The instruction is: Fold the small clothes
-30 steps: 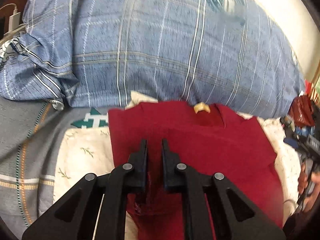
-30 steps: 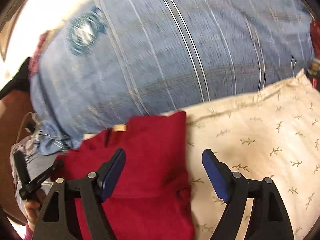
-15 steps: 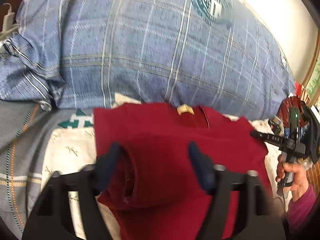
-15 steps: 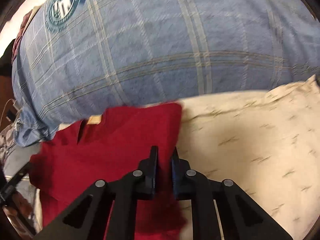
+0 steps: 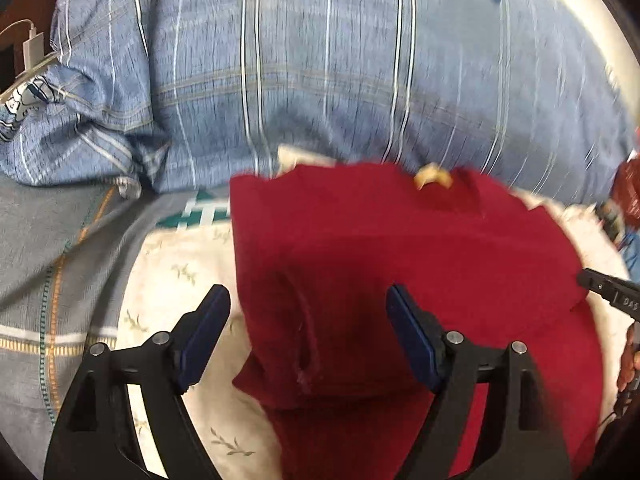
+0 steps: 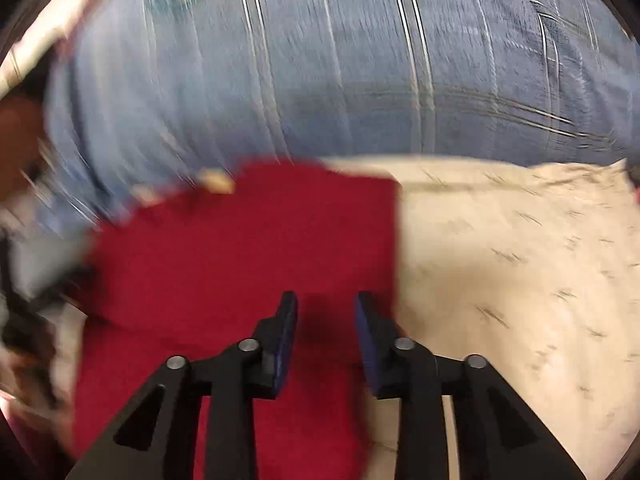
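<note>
A small dark red shirt (image 5: pixel 400 264) lies on a cream floral sheet (image 5: pixel 172 280), its neck with a tan label (image 5: pixel 432 178) at the far side and its left side folded inward. My left gripper (image 5: pixel 308 312) is open and empty above the folded left edge. The shirt also shows in the right wrist view (image 6: pixel 248 256). My right gripper (image 6: pixel 326 312) hangs over the shirt's right edge, jaws partly open with nothing between them. Both views are blurred by motion.
A large blue plaid pillow (image 5: pixel 320 68) lies just behind the shirt. A grey striped blanket (image 5: pixel 44 264) covers the left. A white charger (image 5: pixel 32 50) sits at the far left. Cluttered items (image 5: pixel 624 200) lie at the right edge.
My left gripper opened and let go of the folded left edge. My right gripper shut over the shirt's right edge, then opened partway. Both views shifted.
</note>
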Demonstrator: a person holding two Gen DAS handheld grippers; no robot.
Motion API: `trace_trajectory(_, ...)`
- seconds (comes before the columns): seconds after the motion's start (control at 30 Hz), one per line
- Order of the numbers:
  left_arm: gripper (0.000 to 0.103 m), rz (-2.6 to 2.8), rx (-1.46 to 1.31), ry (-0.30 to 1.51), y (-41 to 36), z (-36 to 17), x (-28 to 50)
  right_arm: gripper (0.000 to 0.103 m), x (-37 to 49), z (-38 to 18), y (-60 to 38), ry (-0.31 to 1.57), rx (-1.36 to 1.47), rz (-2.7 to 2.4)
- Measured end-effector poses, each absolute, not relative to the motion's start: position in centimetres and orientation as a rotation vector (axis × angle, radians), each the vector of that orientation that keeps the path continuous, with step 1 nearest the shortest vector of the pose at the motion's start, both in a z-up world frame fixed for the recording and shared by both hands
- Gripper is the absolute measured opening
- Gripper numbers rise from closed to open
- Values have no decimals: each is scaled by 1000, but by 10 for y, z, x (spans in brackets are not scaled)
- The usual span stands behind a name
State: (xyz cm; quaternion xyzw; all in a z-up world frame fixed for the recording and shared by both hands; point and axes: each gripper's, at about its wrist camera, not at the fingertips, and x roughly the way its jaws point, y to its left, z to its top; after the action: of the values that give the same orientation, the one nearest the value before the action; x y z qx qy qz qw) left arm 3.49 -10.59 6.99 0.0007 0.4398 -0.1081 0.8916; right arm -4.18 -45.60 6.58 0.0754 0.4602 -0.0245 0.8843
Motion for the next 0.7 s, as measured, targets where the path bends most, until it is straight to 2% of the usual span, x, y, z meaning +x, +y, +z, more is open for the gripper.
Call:
trace_trajectory(0.03,80,-221,12,935,-108,65,36,14,-44,59,-458,968,122,-98)
trace_trajectory(0.07,80,-216,20,950,-109,62,36,14,-49,60,-461,943,117,-114)
trace_trajectory(0.13,80,-211,18,942,-108,61,35,27,-55,68,-464,943,128,-143)
trace_trajectory(0.27,80,-198,6,927,-106,64,35,29,-62,95,-458,866,196,-102)
trace_trajectory(0.33,80,-185,-1,931,-103,63,35,33,-54,101,-444,840,186,-58)
trace_trajectory(0.5,81,-184,8,933,-105,59,36,33,-1,80,-411,869,138,-16)
trace_trajectory(0.57,81,-185,19,932,-107,58,37,30,29,64,-407,896,149,-61)
trace_trajectory(0.7,82,-189,12,936,-106,57,38,30,46,48,-419,889,126,-140)
